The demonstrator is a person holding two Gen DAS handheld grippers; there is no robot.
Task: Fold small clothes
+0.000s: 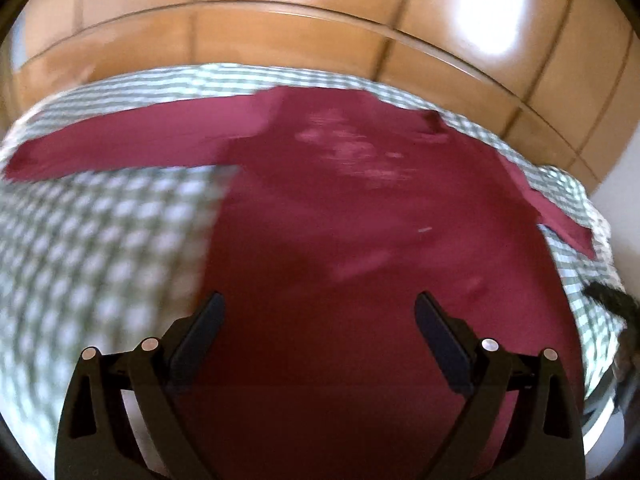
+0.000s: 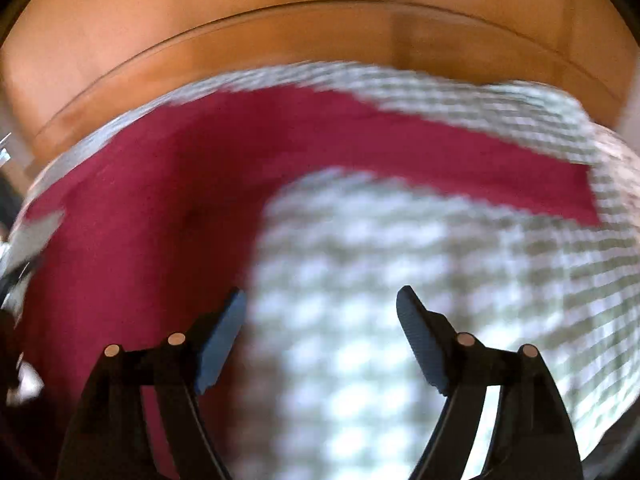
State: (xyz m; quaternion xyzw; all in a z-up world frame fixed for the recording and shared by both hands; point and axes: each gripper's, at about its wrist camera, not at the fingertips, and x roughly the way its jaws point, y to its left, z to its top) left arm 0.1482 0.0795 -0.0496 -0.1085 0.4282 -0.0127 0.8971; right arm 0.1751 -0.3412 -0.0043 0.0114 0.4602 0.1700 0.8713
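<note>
A dark red long-sleeved top (image 1: pixel 360 220) lies spread flat on a green-and-white checked cloth (image 1: pixel 88 248). One sleeve stretches out to the left, the other runs down the right side. My left gripper (image 1: pixel 318 304) hangs open above the body of the top, nothing between its fingers. In the right wrist view the red top (image 2: pixel 160 208) fills the left side and one sleeve reaches right across the checked cloth (image 2: pixel 400 280). My right gripper (image 2: pixel 320 298) is open above the cloth, just right of the top's side edge, holding nothing. Both views are blurred.
Beyond the checked cloth stands orange-brown wooden furniture with panel lines (image 1: pixel 320 28), (image 2: pixel 320 20). The cloth's edge drops off at the right (image 1: pixel 600 320), with a dark object (image 1: pixel 612 300) beside it and a pale wall behind.
</note>
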